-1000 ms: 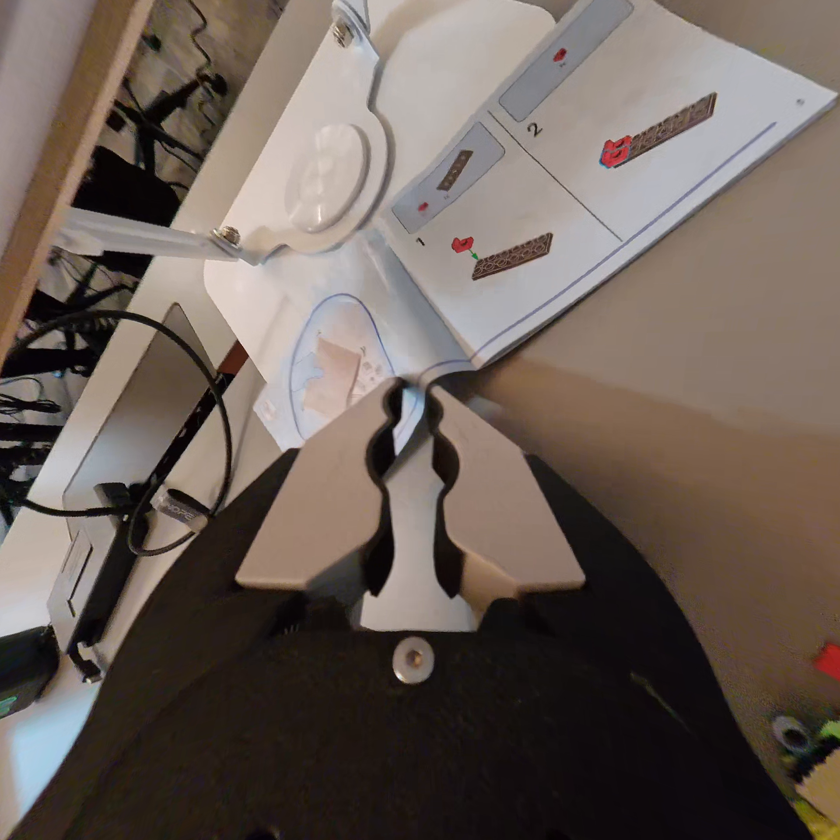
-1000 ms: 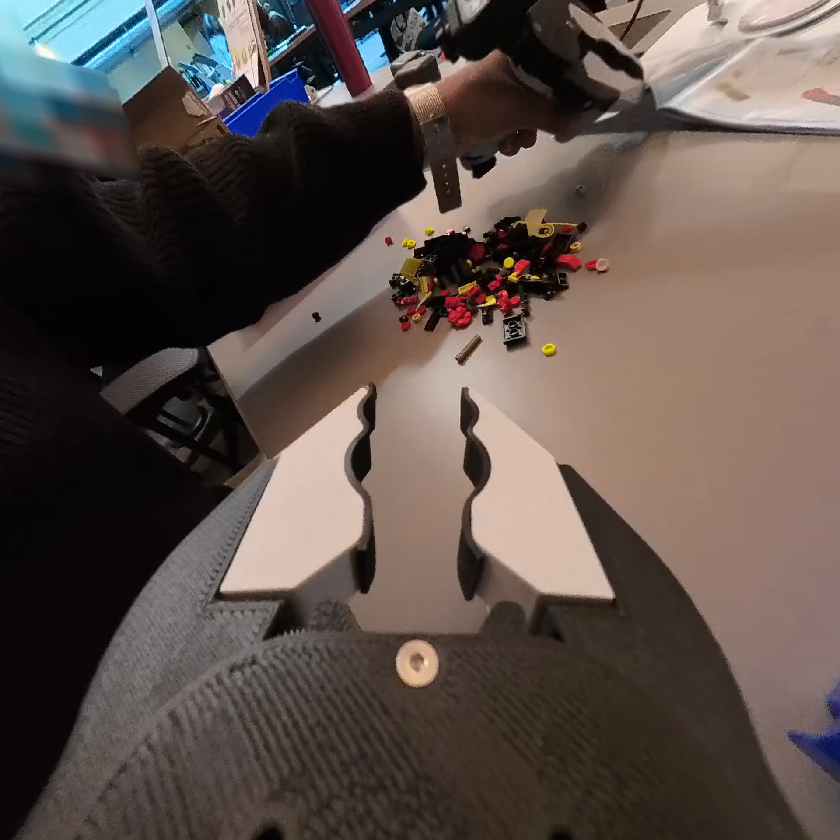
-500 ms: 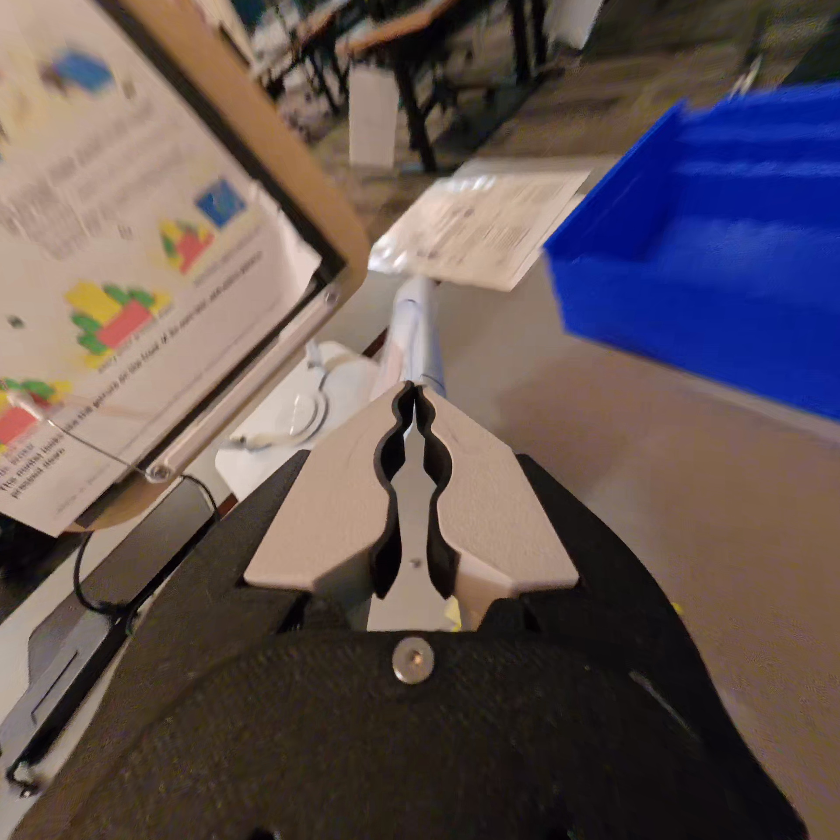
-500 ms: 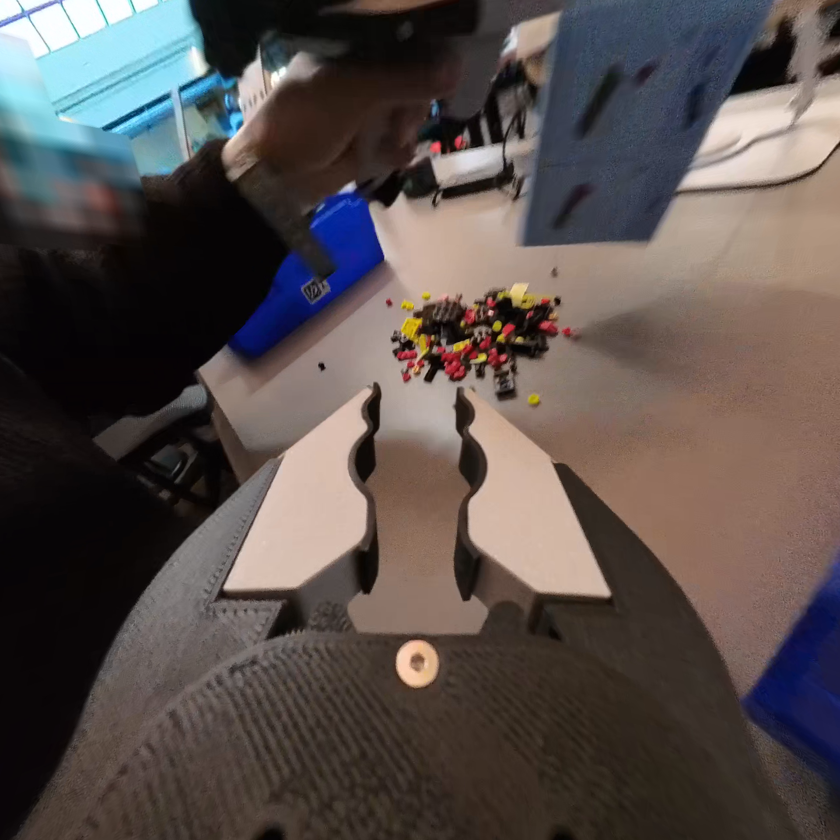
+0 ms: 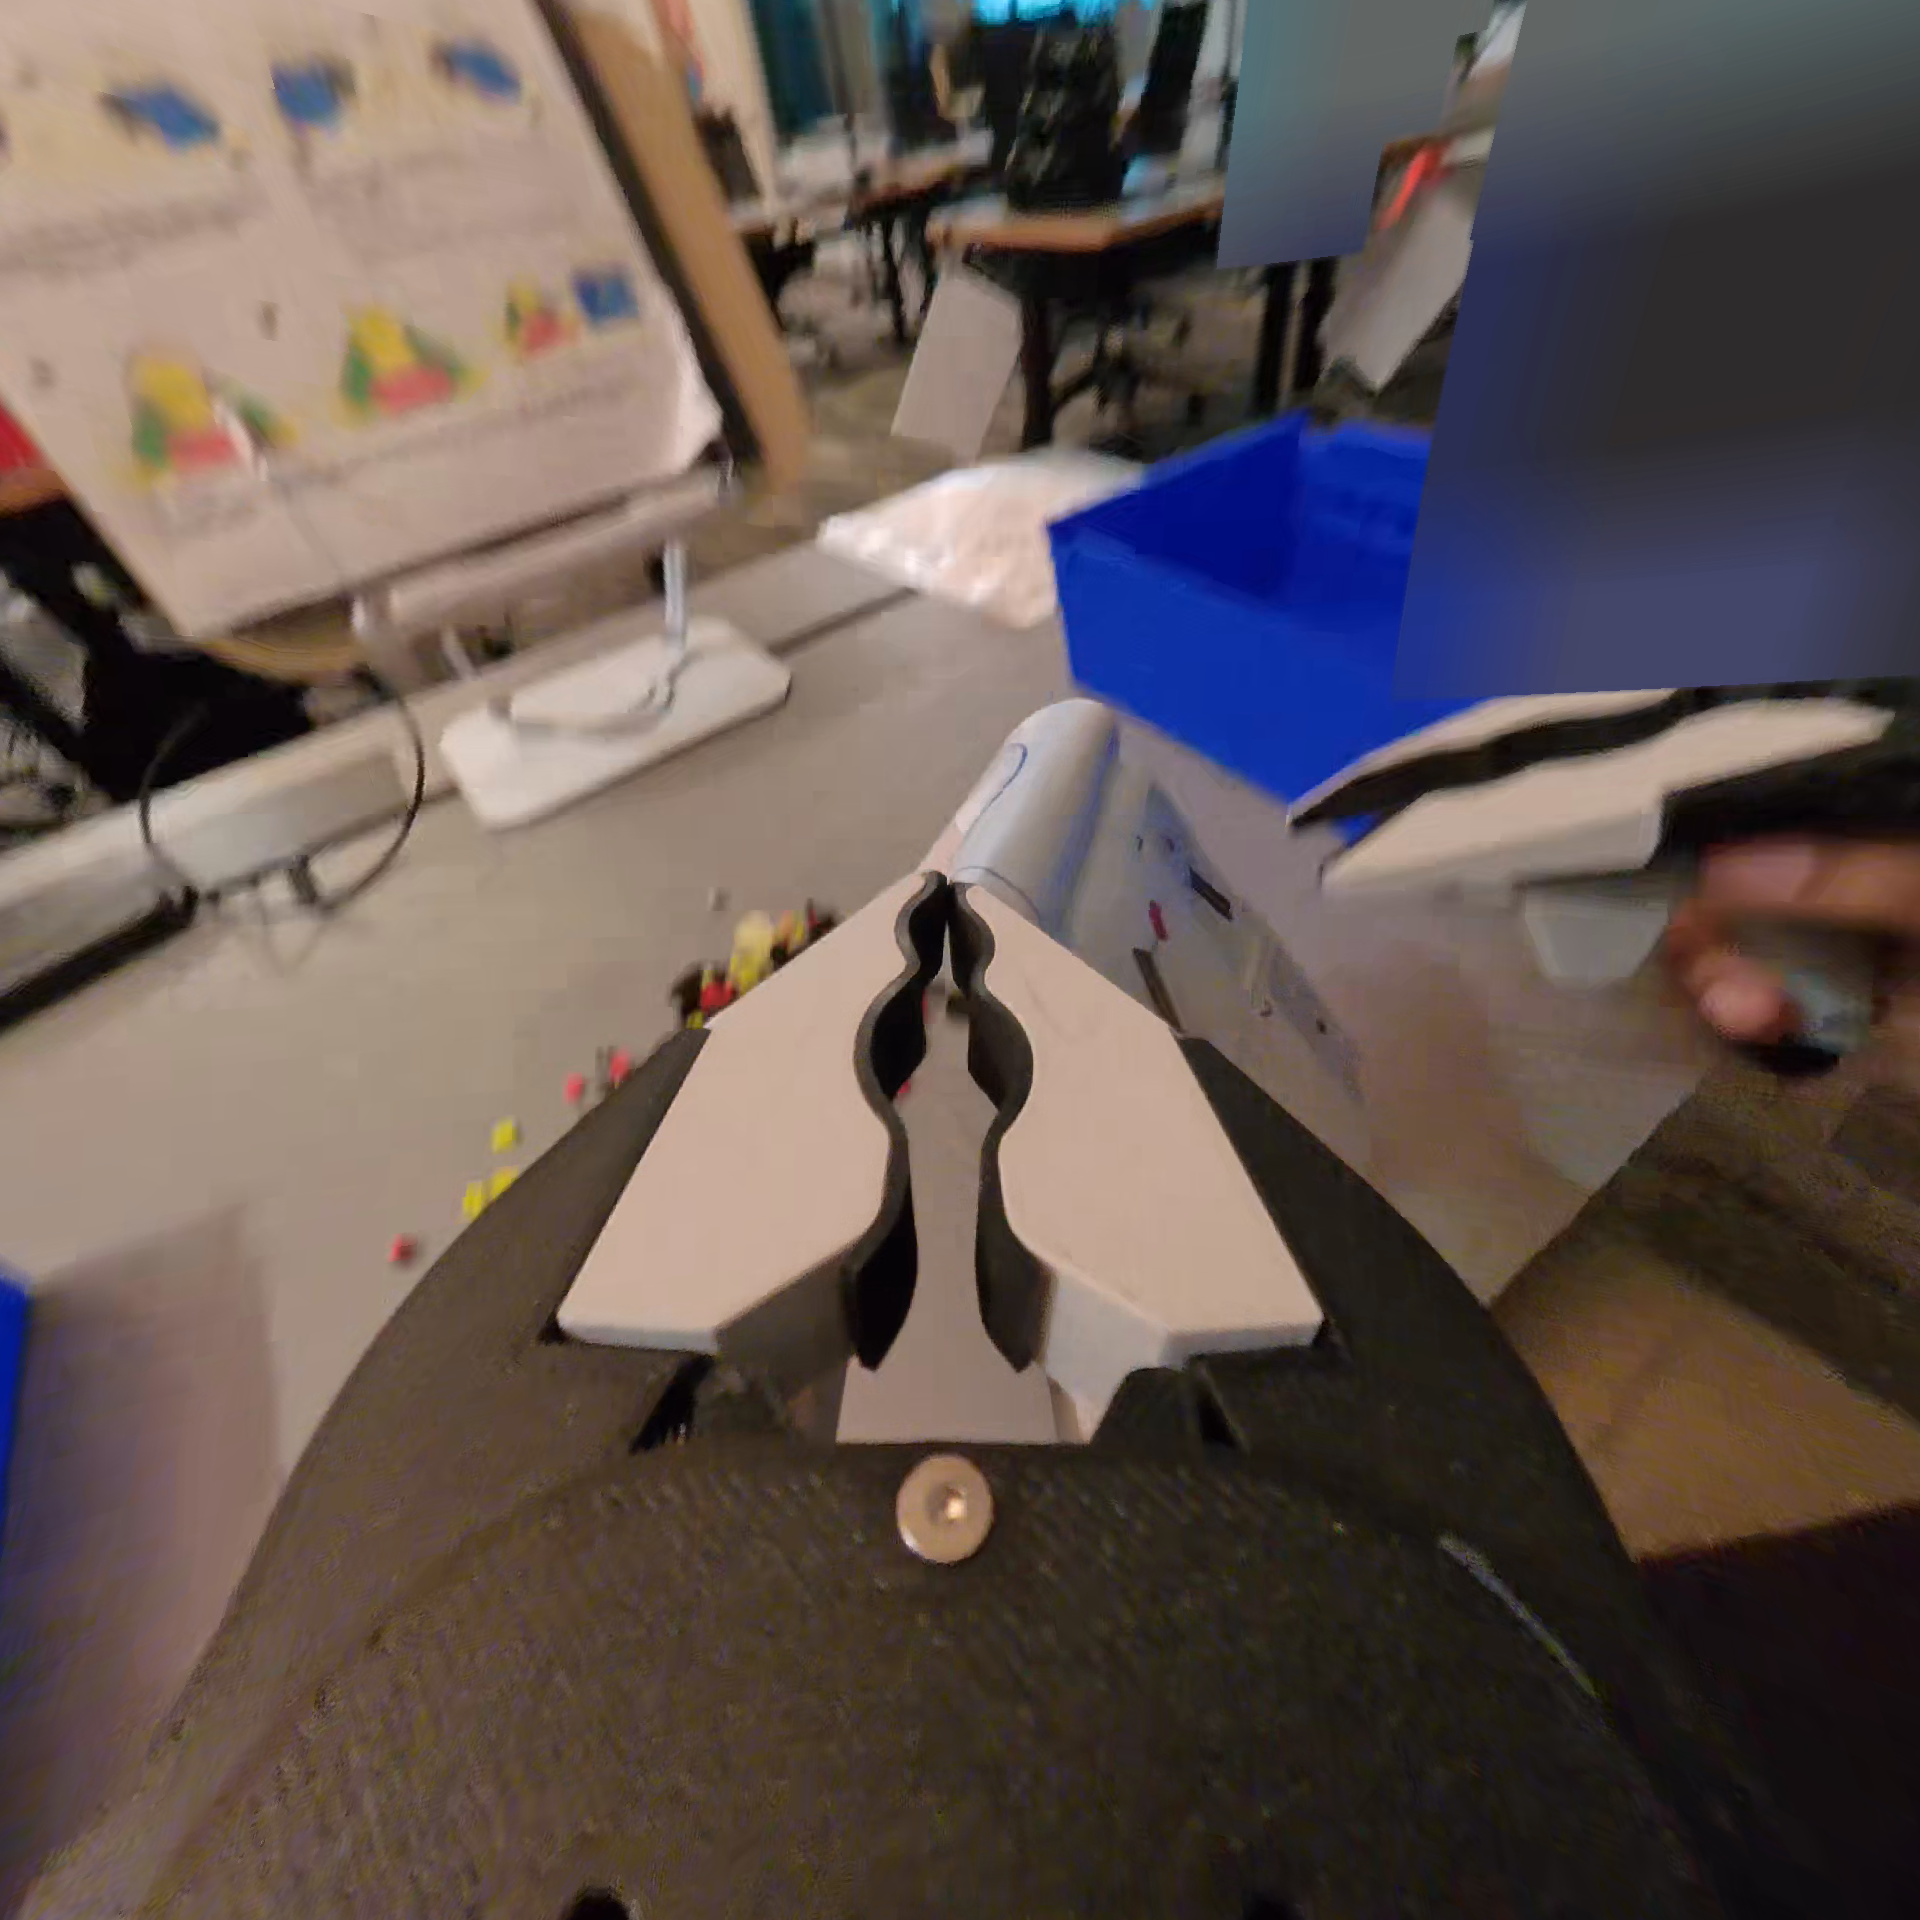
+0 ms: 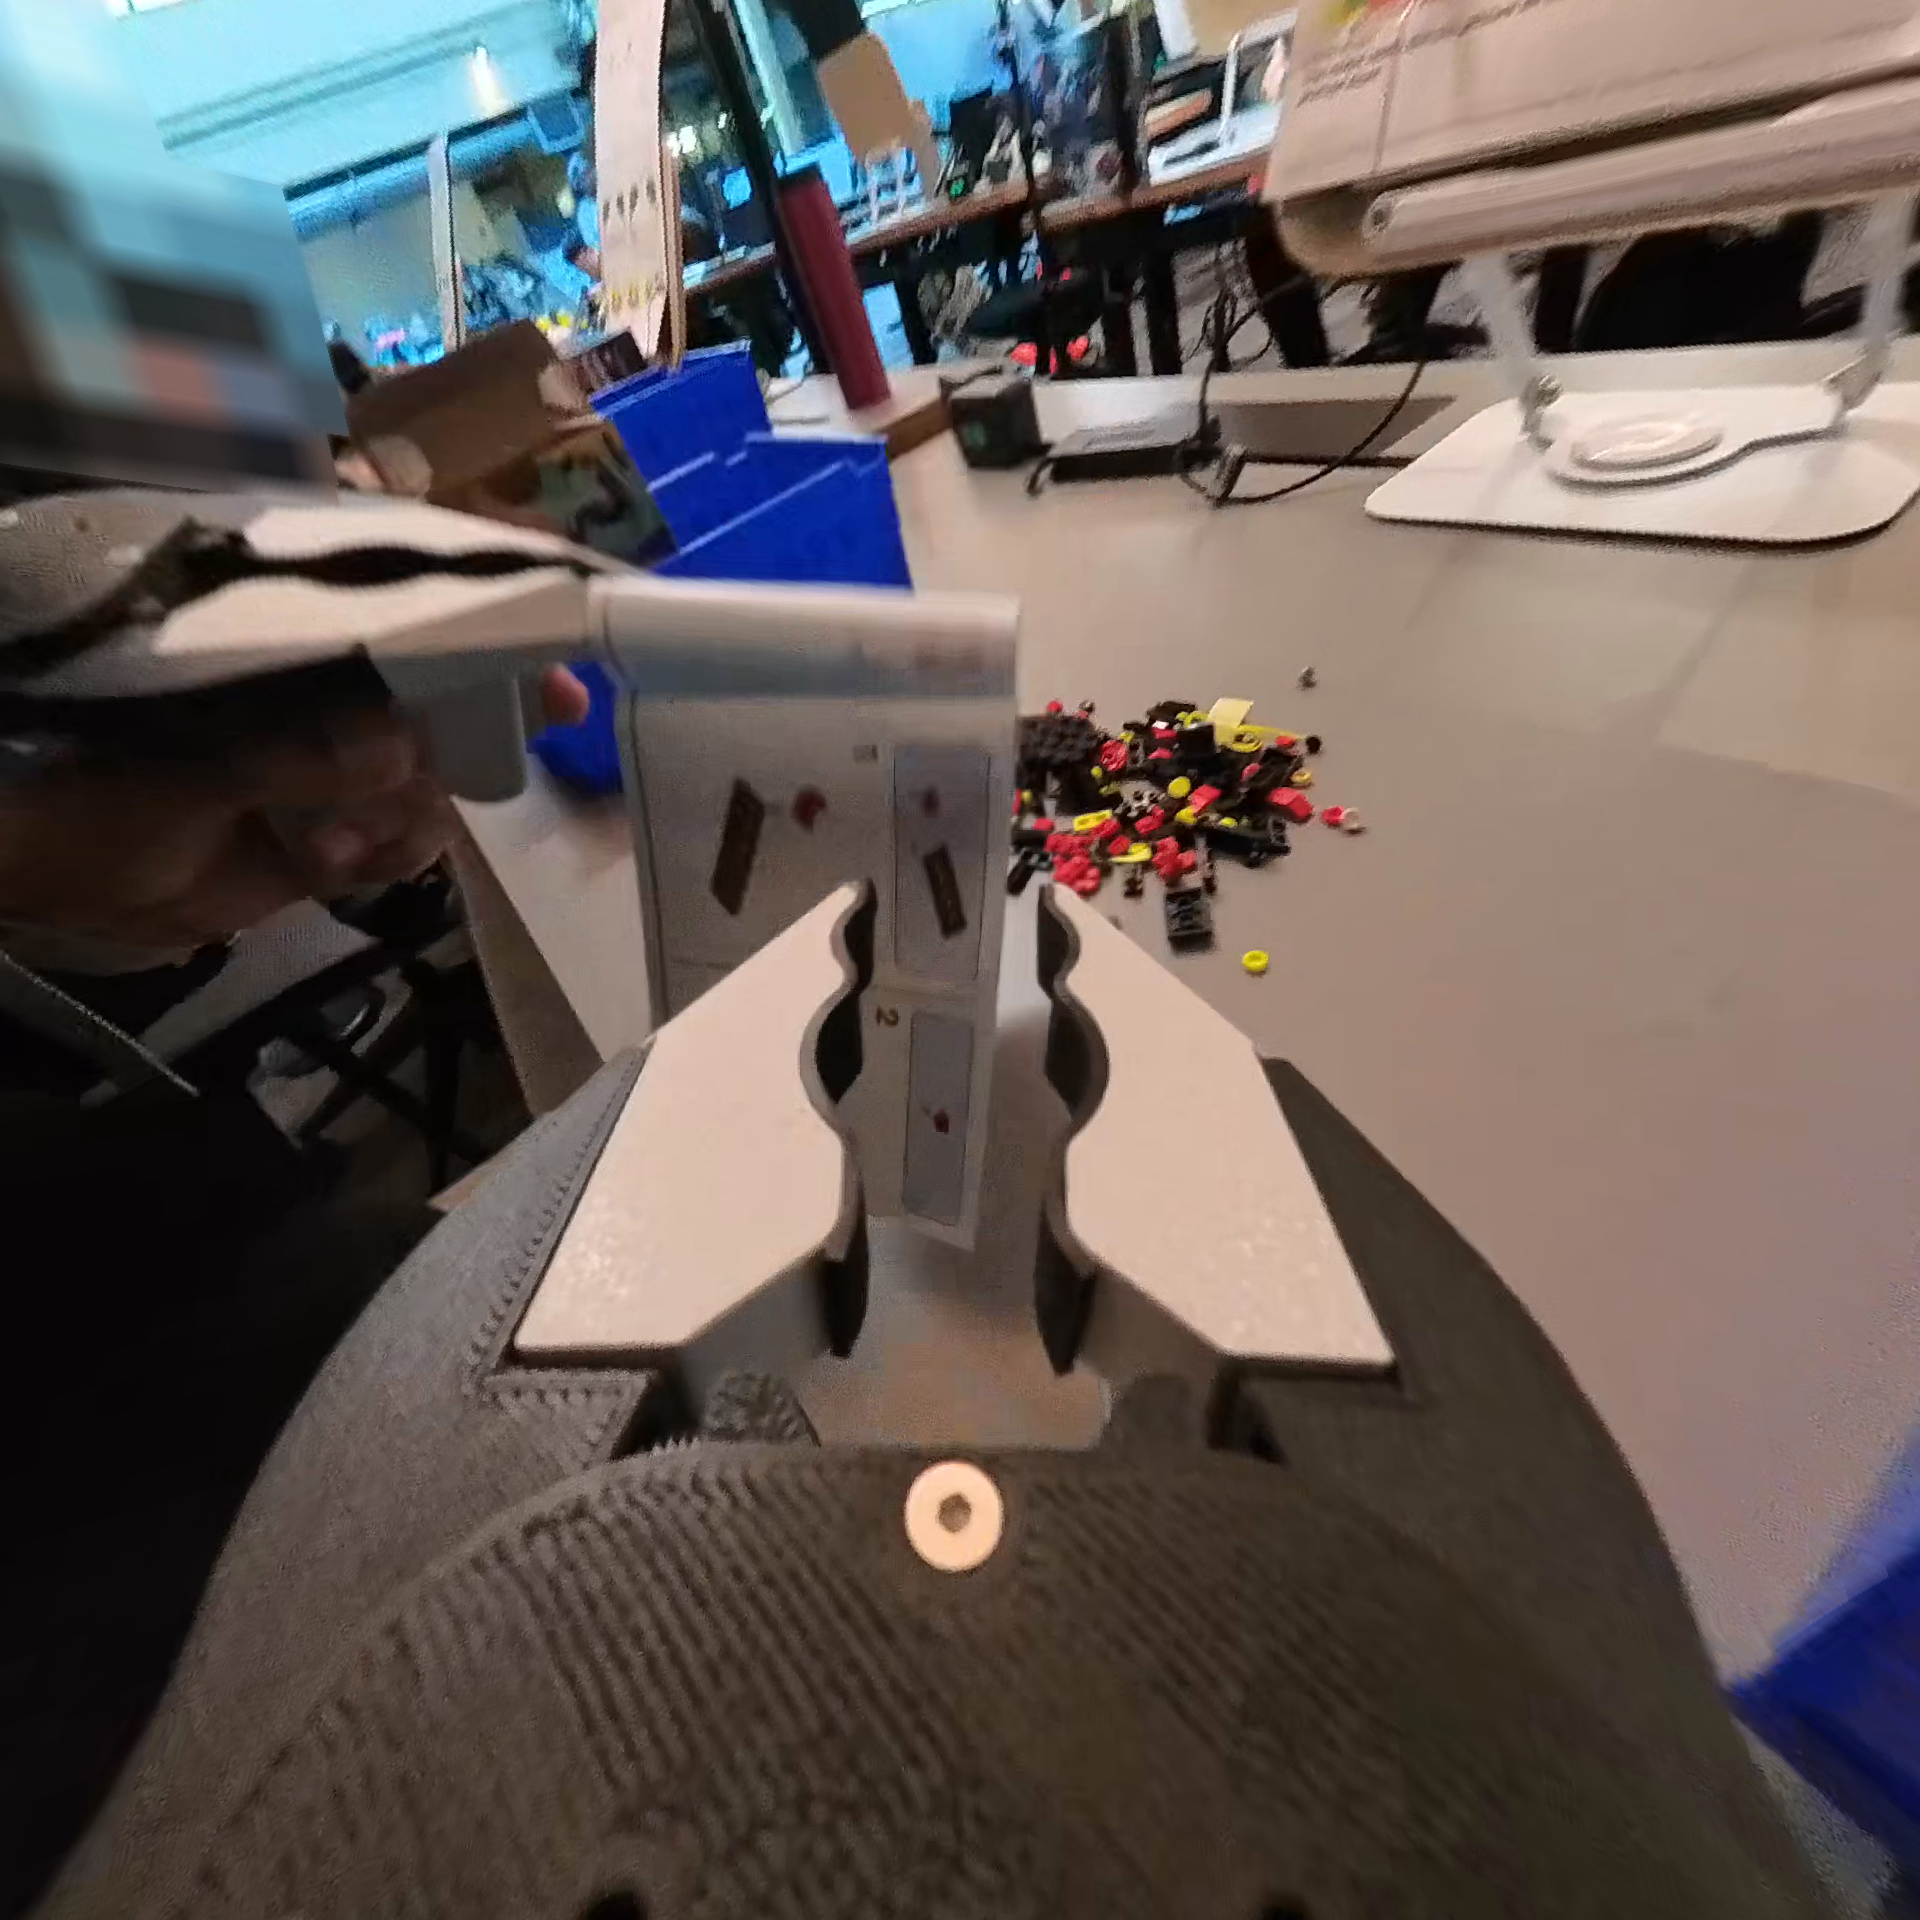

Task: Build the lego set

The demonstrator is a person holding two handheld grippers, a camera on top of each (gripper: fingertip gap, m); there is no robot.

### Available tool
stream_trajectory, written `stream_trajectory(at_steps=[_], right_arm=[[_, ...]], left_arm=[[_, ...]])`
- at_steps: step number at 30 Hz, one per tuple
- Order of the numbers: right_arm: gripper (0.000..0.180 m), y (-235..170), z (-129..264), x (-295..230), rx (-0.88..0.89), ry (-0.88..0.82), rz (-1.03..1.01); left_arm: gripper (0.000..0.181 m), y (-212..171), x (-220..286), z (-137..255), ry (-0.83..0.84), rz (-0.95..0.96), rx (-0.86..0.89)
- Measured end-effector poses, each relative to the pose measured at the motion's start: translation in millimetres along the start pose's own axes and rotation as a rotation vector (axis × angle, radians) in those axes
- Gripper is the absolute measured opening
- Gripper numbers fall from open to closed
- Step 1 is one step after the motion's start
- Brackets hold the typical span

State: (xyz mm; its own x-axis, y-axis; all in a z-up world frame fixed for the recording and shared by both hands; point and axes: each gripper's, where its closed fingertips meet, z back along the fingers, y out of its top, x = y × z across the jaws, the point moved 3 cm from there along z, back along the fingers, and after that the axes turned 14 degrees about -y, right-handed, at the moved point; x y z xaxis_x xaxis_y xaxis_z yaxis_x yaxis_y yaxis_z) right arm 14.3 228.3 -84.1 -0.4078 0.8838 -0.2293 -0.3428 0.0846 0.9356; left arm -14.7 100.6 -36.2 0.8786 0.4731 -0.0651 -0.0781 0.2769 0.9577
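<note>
— Where's the booklet from where you stand?

— Off the table. The left gripper (image 6: 582,603) has its fingers pinched together on the folded top edge of the instruction booklet (image 6: 821,831), and the pages hang down in front of the right gripper (image 6: 951,914). In the left wrist view the same fingertips (image 5: 945,894) meet with only a sliver of dark between them, and the booklet (image 5: 1174,894) curls away behind them, so the actual pinch is hidden by the fingers themselves.

— And the right one?

— Fingers apart, with a clear gap. The bottom of the booklet dangles into that gap, but whether either finger touches the paper I can't tell; it's blurred there. In the left wrist view the right gripper (image 5: 1320,821) comes in from the right edge, cut off, with part of the hand behind it smeared by motion.

— The bricks?

— The pile of lego pieces (image 6: 1174,810), black, red and yellow, lies on the grey table (image 6: 1558,935), just right of the hanging booklet and farther off. A few yellow and red strays sit apart from it. From the left side most of the pile (image 5: 748,956) is hidden behind the gripper.

— Anything else?

— A blue bin (image 5: 1226,613) beyond the booklet, partly covered by a blurred patch, and a white stand base (image 6: 1652,457) far right, its top cut off.
</note>
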Motion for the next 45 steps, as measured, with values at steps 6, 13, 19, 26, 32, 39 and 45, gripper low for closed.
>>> stream_trajectory(at_steps=[6, 13, 19, 26, 32, 39, 45], right_arm=[[0.029, -26, -25, -29, -0.130, 0.107, 0.052], [0.029, -48, -49, -54, -0.257, 0.223, 0.084], [0.028, -45, -59, -42, -0.264, 0.201, 0.135], [0.029, -32, -58, -23, -0.226, 0.179, 0.028], [0.029, -34, -56, -17, -0.233, 0.174, 0.003], [0.029, -34, -51, -11, -0.229, 0.164, -0.042], [0.030, -37, -50, -10, -0.244, 0.175, -0.092]], left_arm=[[0.000, -96, 1, 52, 0.219, -0.116, -0.253], [0.013, -145, 6, 65, 0.279, -0.216, -0.427], [0.040, -151, 16, 63, 0.157, -0.007, -0.386], [0.047, -139, 16, 64, 0.117, 0.052, -0.280], [0.048, -122, 12, 61, 0.073, 0.128, -0.153], [0.046, -130, 3, 57, 0.051, 0.198, -0.153], [0.047, -137, 13, 45, -0.009, 0.176, -0.192]])
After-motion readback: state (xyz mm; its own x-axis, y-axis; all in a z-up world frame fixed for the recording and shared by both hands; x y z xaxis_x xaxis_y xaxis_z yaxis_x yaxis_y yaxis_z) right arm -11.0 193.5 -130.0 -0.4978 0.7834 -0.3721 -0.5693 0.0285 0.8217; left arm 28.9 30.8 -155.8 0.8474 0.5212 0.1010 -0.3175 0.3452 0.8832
